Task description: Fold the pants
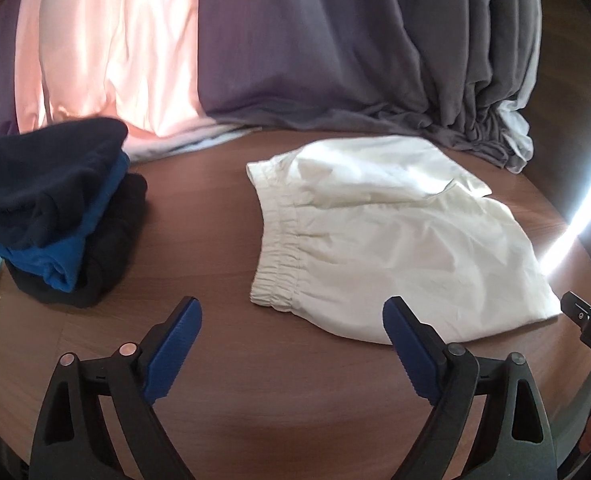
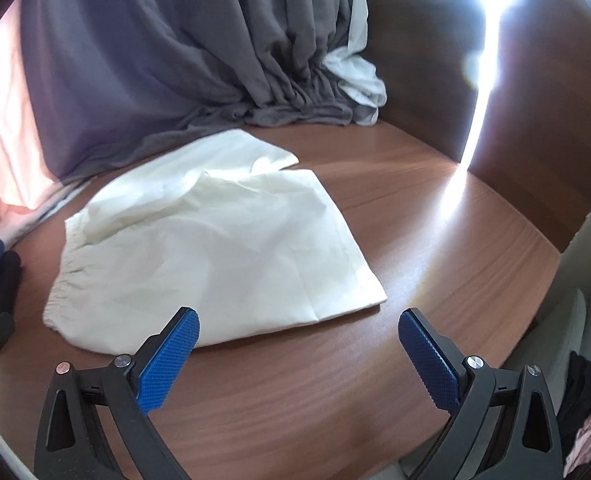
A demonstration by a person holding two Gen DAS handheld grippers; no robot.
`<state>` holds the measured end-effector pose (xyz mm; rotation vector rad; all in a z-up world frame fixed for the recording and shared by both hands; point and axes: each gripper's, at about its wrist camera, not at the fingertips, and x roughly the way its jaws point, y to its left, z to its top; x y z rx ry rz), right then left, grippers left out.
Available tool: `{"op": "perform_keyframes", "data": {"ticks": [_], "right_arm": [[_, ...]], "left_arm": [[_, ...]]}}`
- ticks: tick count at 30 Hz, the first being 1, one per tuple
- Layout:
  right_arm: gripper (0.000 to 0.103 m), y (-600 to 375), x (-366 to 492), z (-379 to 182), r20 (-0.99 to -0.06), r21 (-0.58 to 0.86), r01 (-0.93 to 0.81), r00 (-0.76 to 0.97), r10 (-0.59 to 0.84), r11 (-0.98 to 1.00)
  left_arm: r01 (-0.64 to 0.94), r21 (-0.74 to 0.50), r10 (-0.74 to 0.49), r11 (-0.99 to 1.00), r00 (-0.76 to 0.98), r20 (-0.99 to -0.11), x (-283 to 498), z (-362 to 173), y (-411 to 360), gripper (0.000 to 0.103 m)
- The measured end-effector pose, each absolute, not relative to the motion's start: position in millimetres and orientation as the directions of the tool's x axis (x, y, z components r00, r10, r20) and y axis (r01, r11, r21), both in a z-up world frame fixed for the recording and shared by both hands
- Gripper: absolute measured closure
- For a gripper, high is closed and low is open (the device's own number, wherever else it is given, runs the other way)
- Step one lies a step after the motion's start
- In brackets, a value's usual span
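Pants [image 1: 383, 232]: cream-white, short, elastic gathered waistband, lying flat but creased toward the back edge of the wooden table [image 1: 223, 208]. Left gripper [image 1: 291, 312] and right gripper [image 2: 299, 320]: jaws wide, nothing between them. Folded dark and blue clothes [image 1: 59, 208] stacked at left edge. Grey curtain [image 1: 335, 48] behind.

1. A reddish-brown wood-grain table [image 1: 223, 216] carries everything.
2. White elastic-waist shorts [image 1: 379, 232] lie flat near its middle.
3. A stack of folded dark and blue clothes [image 1: 59, 208] sits at its left.
4. Bunched grey curtain fabric [image 2: 295, 108] rests on its far edge.
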<state>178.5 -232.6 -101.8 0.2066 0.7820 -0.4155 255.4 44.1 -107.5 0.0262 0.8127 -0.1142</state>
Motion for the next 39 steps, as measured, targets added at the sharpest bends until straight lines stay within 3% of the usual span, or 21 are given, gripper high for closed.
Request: {"op": "perform_keyframes", "data": {"ticks": [7,15,32,39], "right_arm": [[0.006,-248.2,199.4,-124.7,-0.761,0.02,0.424,0.594,-0.261,0.905],[0.016,-262.6,210.5,-143.5,-0.795,0.049,0.454,0.556,-0.24,0.889],[0.032,-284.4,219.5,-161.1,-0.824,0.104,0.543,0.516,-0.233,0.833],[0.044,-291.6,219.7,-165.3,-0.831,0.097,0.551,0.503,-0.237,0.829]], "left_arm": [[0.091,-0.042,-0.09,0.995,0.619,-0.78,274.6,-134.8,31.4,0.019],[0.081,-0.062,-0.097,0.995,0.553,-0.828,290.7,-158.4,20.2,0.021],[0.05,-0.076,-0.091,0.996,0.519,-0.85,305.7,-176.3,15.7,0.029],[0.047,-0.075,-0.089,0.996,0.528,-0.845,305.8,-174.3,10.7,0.051]]}}
